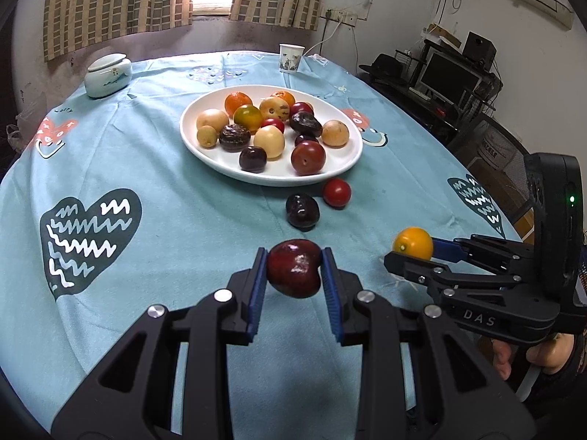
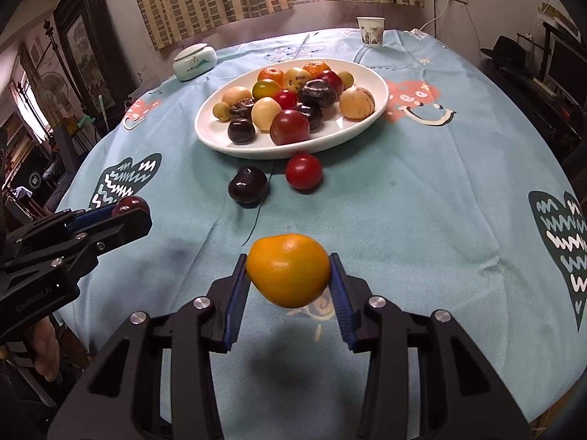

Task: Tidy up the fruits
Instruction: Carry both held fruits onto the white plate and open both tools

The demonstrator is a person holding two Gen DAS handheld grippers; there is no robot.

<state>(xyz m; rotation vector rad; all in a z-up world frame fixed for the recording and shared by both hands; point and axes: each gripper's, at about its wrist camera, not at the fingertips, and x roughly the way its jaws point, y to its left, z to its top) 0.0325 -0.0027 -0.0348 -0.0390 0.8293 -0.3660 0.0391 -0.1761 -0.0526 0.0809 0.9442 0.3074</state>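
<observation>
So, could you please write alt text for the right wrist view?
The right claw holds a yellow-orange fruit above a blue tablecloth. Ahead, a white plate is piled with fruit; a red tomato and a dark cherry lie loose before it. At left, the left claw grips a dark red fruit.

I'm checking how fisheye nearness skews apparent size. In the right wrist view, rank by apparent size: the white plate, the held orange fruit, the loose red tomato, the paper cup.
1. white plate
2. orange fruit, inflated by nearness
3. red tomato
4. paper cup, shrunk by distance

Blue-clothed table [image 1: 154,168]: white plate [image 1: 352,161], jar [image 1: 107,75], cup [image 1: 291,58], two loose fruits [image 1: 302,210].
</observation>
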